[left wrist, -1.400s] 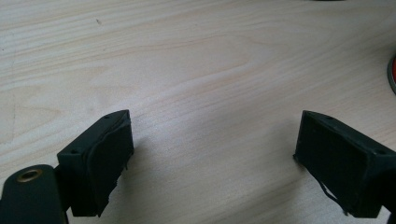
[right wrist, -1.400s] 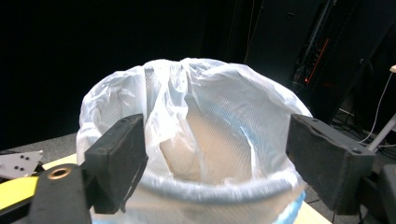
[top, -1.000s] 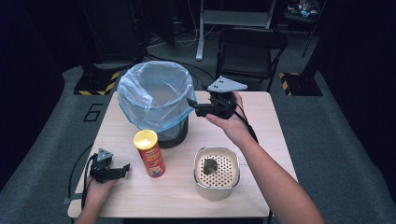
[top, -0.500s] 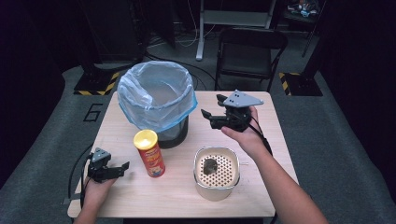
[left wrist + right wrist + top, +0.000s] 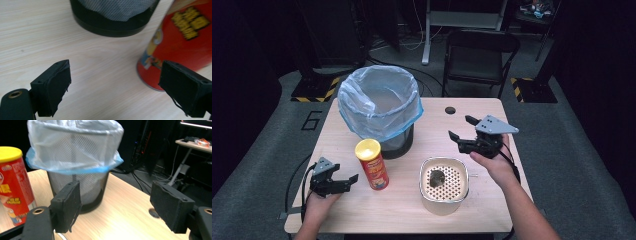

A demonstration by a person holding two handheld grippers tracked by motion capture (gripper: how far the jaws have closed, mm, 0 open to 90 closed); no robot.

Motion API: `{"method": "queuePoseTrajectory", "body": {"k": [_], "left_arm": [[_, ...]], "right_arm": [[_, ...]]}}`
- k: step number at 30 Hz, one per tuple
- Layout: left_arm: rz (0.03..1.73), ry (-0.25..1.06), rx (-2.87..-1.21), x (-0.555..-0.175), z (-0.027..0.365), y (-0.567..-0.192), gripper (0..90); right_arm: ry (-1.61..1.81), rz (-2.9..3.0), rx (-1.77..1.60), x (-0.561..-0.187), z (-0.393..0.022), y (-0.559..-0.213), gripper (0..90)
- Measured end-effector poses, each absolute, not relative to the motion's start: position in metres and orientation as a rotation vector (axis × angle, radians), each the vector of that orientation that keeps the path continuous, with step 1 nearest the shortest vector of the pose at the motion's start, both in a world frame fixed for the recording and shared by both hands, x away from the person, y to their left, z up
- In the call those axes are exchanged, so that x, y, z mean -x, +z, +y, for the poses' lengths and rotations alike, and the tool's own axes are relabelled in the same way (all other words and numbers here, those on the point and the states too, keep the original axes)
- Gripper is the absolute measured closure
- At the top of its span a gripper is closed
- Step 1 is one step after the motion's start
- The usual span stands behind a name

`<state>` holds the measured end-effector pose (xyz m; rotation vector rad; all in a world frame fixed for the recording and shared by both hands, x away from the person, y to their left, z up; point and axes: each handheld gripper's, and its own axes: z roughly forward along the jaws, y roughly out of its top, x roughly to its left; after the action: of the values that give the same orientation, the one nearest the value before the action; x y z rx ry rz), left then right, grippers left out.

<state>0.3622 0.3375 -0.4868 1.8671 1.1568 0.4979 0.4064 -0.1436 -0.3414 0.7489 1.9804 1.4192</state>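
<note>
Right gripper (image 5: 460, 128) now away from bin (image 5: 380, 107), near strainer pot (image 5: 444, 185).

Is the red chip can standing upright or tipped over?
Upright. The red chip can stands on its base on the table, yellow lid on top, beside the lined wastebasket.

One bin (image 5: 379, 112), one can (image 5: 372, 164), one perforated container (image 5: 444, 185), two hand-held grippers.
</note>
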Motion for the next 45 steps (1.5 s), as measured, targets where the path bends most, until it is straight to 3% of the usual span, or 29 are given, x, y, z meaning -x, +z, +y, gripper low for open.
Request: {"method": "queuePoseTrajectory", "body": {"k": [25,38,45], "left_arm": [[0.919,0.402,-1.879,-0.349,0.317,-0.467,10.4],[0.918,0.323,-1.856,-0.360,0.292,-0.467,10.9],[0.927,0.371,-1.883,-0.368,0.281,-0.469,11.3]], "right_arm": [[1.424,1.883,-0.963,-0.386,-0.207,-0.396,23.6],[1.406,1.866,-1.033,-0.385,-0.224,-0.405,23.6],[1.413,1.856,-1.068,-0.385,-0.231,-0.411,23.6]]}}
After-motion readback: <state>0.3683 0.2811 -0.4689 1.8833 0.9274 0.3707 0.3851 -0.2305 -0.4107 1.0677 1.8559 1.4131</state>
